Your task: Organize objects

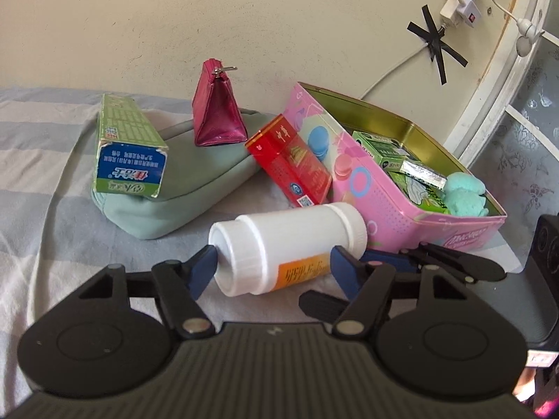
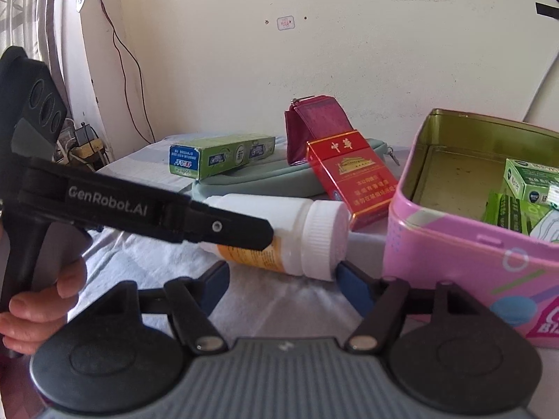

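A white pill bottle (image 1: 283,248) with an orange label lies on its side on the striped cloth. My left gripper (image 1: 270,263) is open, its blue pads on either side of the bottle. The bottle also shows in the right wrist view (image 2: 307,234), just ahead of my open, empty right gripper (image 2: 283,279). The pink tin (image 1: 394,206) stands open to the right and holds green packets and a teal sponge (image 1: 466,195). A red cigarette pack (image 1: 290,160) leans on the tin. A green toothpaste box (image 1: 129,146) and a magenta pouch (image 1: 216,111) rest on a pale green bag (image 1: 195,188).
A wall rises behind the objects, with a taped power strip (image 1: 464,3) and cable at the upper right. A window frame (image 1: 503,87) curves along the right. The left gripper's body (image 2: 146,209) and the hand holding it cross the left of the right wrist view.
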Demonstrator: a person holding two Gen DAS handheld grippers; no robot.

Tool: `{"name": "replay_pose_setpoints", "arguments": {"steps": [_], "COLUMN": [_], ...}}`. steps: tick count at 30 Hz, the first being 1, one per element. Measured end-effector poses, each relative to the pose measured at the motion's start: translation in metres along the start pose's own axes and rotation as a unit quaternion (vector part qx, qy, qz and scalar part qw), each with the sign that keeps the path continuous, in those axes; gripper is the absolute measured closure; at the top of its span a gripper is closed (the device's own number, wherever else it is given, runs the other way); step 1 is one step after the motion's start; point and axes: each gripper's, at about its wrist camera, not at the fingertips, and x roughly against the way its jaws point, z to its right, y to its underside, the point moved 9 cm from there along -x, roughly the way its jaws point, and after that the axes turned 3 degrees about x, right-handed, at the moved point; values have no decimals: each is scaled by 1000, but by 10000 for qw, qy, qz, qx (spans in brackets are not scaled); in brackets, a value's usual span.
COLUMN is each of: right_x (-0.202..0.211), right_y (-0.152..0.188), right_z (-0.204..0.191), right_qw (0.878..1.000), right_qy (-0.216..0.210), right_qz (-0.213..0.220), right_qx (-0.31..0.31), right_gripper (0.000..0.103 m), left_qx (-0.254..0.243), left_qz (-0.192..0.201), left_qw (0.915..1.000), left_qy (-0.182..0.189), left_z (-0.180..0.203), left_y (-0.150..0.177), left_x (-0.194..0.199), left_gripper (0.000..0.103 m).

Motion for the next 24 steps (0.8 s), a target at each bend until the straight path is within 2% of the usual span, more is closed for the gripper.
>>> {"name": "replay_pose_setpoints", "arguments": {"steps": [6,10,15,17,21,24], "right_x": [16,29,30,36,58,69], "right_y": [-6,-14,-12,-17,-32,-41], "right_z": [-16,-20,-3,2,7,20], "right_qw": [9979,9957,9986,9977,9921,9871], "right_qy": [50,155,-70,-83,265,563], "right_qz": [414,689,518,668,1227,1499], "right_qx": [487,600,18,-123,48,94], "right_gripper": [46,46,46,46,46,46], "left_qx": [50,-257,-500,-529,-520,-738], "left_qz": [389,571,661,677,825,1075], "left_qw": [9992,9980,9964,9960,9952,9915], "left_qy": [43,-117,-205,-235,-98,33], "left_z": [4,22,40,45,61,85], "left_y": [-5,-14,-20,-20,-34,-55], "left_x": [35,44,43,43,46,44], "left_gripper": [30,30,30,30,30,30]}}
